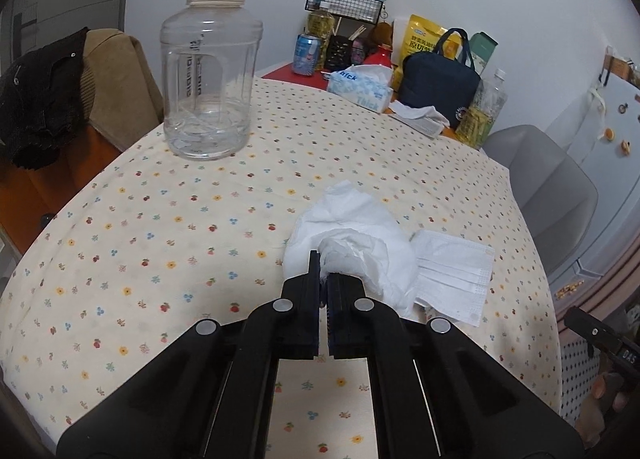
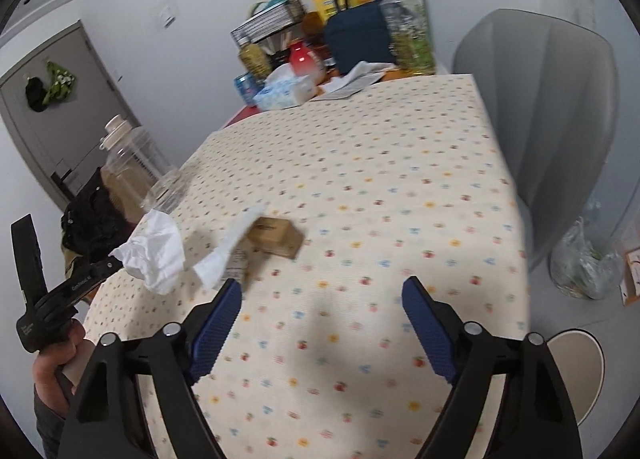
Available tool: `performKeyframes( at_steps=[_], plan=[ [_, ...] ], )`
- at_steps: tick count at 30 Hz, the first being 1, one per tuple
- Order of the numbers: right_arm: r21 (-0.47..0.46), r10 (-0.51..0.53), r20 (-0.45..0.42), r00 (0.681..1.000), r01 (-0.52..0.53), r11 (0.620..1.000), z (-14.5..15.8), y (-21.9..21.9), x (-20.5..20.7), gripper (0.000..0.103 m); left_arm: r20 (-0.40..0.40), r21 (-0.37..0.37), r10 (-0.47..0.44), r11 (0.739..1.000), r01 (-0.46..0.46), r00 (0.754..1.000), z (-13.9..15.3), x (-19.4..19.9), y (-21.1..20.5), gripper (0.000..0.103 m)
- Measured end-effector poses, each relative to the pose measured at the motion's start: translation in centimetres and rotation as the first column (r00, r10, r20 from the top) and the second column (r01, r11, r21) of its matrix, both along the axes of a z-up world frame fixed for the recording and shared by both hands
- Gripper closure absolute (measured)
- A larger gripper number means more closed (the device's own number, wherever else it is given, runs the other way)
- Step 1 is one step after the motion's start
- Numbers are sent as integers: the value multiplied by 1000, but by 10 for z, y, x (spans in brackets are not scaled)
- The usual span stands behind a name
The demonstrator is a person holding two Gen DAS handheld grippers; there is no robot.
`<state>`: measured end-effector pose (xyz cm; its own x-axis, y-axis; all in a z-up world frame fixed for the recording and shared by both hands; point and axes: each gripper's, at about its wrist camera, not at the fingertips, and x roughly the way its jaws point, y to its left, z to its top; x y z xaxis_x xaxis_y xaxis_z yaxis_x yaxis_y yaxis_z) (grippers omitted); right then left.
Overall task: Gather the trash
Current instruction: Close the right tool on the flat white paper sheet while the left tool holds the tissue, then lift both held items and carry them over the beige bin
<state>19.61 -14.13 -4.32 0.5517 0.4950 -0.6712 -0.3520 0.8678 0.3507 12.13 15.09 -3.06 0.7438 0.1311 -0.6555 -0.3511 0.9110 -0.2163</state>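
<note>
The left gripper (image 1: 325, 271) is clamped tight on a crumpled white tissue (image 1: 352, 243), which bunches out past its black fingers; from the right wrist view the tissue (image 2: 154, 255) hangs off the tip, lifted clear of the cloth. A hand (image 2: 60, 371) grips that tool's handle at the lower left.

The right gripper (image 2: 322, 299) stands wide apart with nothing between its blue pads (image 2: 218, 331), hanging over the bare flowered tablecloth (image 2: 380, 187).

Just beside the tissue lies a white face mask (image 1: 454, 271), flat on the cloth. In the right wrist view the mask (image 2: 228, 255) leans against a small brown box (image 2: 276, 237), though that part is blurred.

Farther back on the left stands a big clear jug (image 1: 210, 71) with a cream cap, upright and empty. At the far end of the table are a tissue pack (image 1: 362, 89), a blue can (image 1: 308, 55), a dark bag (image 1: 440, 87) and a wire basket (image 1: 346, 3), crowded against the wall. A grey chair (image 2: 552, 119) stands at the right edge, with a clear plastic bag (image 2: 584, 259) on the floor by it.
</note>
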Motion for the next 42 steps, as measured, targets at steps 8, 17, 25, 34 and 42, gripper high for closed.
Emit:
performKeyframes(
  at_steps=[8, 17, 25, 34, 42],
  plan=[
    [4, 88, -44, 995, -88, 996, -4, 53, 15, 39, 15, -27, 33, 999, -32, 999, 1, -10, 15, 100],
    [-4, 130, -108, 986, -132, 991, -21, 98, 33, 58, 39, -51, 57, 997, -55, 998, 3, -21, 27, 100],
    [28, 201, -113, 973, -199, 980, -19, 112, 32, 101, 37, -57, 58, 997, -56, 998, 4, -25, 26, 100],
    [44, 216, -10, 976, -216, 975, 22, 97, 10, 101, 79, -58, 24, 998, -19, 997, 22, -21, 12, 100],
    [66, 176, 64, 982, -180, 981, 51, 63, -6, 101, 113, -42, -34, 998, 39, 993, 39, -14, -16, 99]
  ],
)
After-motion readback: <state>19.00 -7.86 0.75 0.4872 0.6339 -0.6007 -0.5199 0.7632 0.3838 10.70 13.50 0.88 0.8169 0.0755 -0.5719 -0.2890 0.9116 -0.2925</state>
